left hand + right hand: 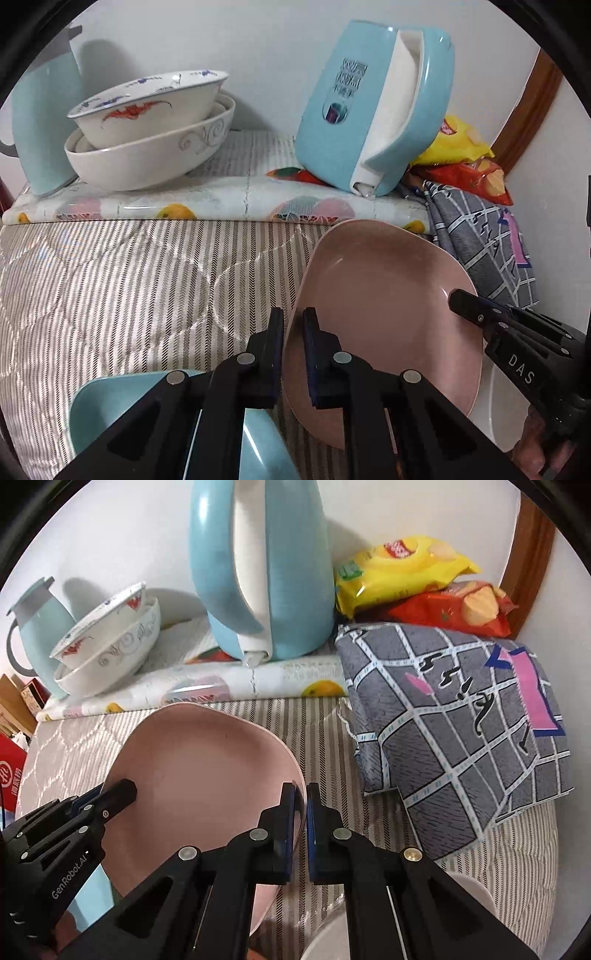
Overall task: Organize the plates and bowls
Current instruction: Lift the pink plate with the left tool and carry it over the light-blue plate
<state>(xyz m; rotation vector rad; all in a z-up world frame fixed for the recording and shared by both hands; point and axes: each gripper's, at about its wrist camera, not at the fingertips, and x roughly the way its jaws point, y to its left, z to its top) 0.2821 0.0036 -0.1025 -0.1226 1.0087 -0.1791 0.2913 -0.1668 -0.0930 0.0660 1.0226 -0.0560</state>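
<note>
1. Clearly, the left gripper (293,350) and right gripper (306,830) each pinch opposite rims of the pink squarish plastic-looking plate (384,314), tilted above the striped quilted cloth (129,277); it looks light, stiff and slick.
2. At eleven o'clock, stacked white ceramic bowls (151,129) look fragile; the blue kettle (373,107) at one o'clock crowds the way.

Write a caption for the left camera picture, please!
Both grippers, left gripper and right gripper, pinch the pink plate over the striped cloth.

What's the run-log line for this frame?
left claw: shut on pink plate rim | right claw: shut on opposite rim | plate tilted
</note>
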